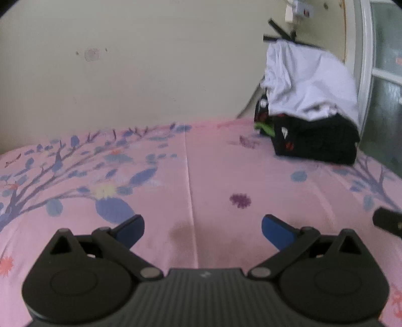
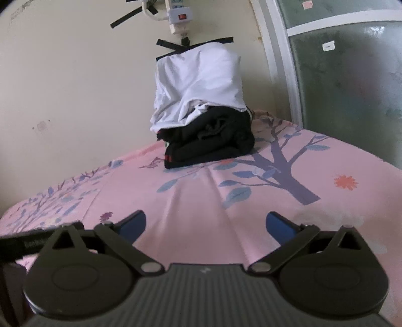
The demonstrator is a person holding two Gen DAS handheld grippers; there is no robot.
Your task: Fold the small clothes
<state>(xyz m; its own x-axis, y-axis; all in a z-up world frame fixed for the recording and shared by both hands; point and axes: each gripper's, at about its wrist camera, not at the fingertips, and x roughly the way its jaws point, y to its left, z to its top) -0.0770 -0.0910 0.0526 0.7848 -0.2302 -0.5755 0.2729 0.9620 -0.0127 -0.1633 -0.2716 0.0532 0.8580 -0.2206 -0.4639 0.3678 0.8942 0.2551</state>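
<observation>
A pile of clothes sits at the far corner of the bed: folded black garments point(image 1: 316, 140) point(image 2: 208, 143) with a white garment point(image 1: 306, 83) point(image 2: 198, 90) draped over the top. My left gripper point(image 1: 203, 230) is open just above the pink floral bedsheet point(image 1: 216, 176), nothing between its blue pads. My right gripper point(image 2: 206, 227) is likewise open and empty over the sheet point(image 2: 196, 201), well short of the pile. A dark part of the other gripper shows at the right edge of the left wrist view point(image 1: 388, 221) and at the left edge of the right wrist view point(image 2: 37, 241).
A cream wall point(image 1: 150, 75) runs behind the bed. A power strip point(image 2: 179, 15) and black tape strips hang on the wall above the pile. A white-framed frosted glass door point(image 2: 351, 75) stands to the right of the bed.
</observation>
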